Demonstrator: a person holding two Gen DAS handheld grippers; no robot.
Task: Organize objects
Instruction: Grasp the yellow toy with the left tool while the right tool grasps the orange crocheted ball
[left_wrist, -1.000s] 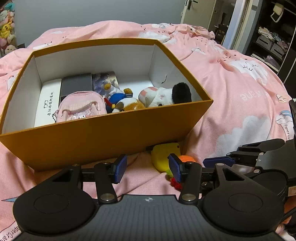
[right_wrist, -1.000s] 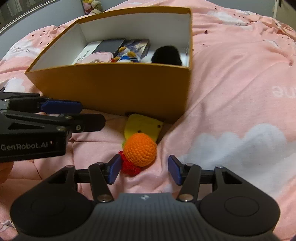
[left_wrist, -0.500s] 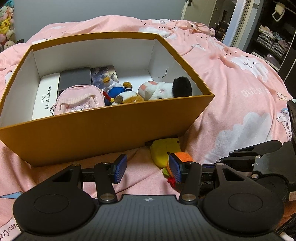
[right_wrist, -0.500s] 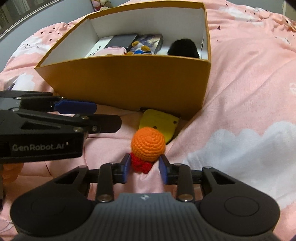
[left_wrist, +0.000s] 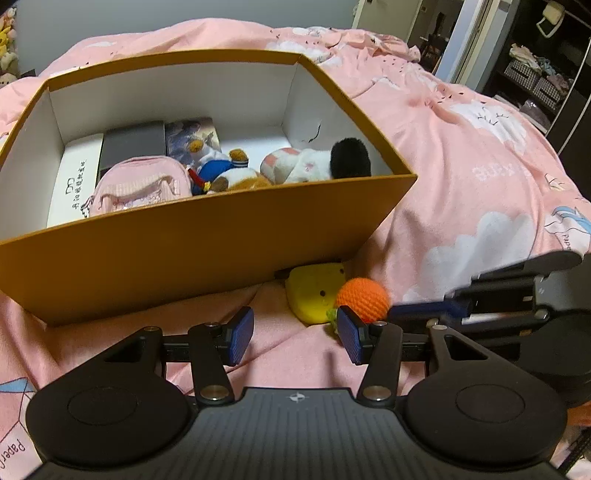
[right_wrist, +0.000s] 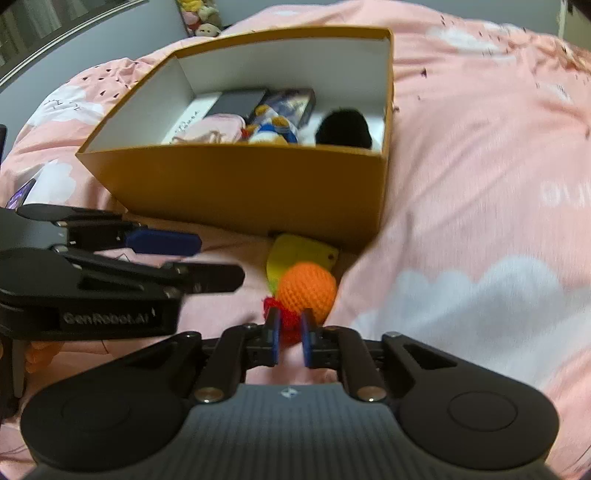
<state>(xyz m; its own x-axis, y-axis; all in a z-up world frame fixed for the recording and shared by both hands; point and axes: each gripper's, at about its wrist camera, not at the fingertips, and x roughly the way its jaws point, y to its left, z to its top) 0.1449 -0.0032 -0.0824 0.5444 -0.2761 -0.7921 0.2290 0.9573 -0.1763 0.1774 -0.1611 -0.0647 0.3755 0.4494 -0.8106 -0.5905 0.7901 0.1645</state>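
Note:
An orange crocheted toy (right_wrist: 306, 290) with a red tuft lies against a flat yellow plush (right_wrist: 291, 251) on the pink bed, just in front of the open orange box (right_wrist: 236, 184). My right gripper (right_wrist: 289, 336) is shut on the toy's red part. In the left wrist view the toy (left_wrist: 364, 300) and the yellow plush (left_wrist: 314, 291) lie just ahead of my left gripper (left_wrist: 295, 338), which is open and empty. The box (left_wrist: 184, 251) holds a pink pouch (left_wrist: 138, 184), plush toys (left_wrist: 310, 166) and flat boxes.
The pink bedspread (right_wrist: 480, 184) spreads to the right of the box. My left gripper's body (right_wrist: 92, 280) sits left of the toy in the right wrist view. A doorway and shelves (left_wrist: 535, 74) lie at the far right.
My right gripper moved forward and closed on the toy's red part. The orange toy now sits higher beside the yellow plush. My left gripper stayed open.

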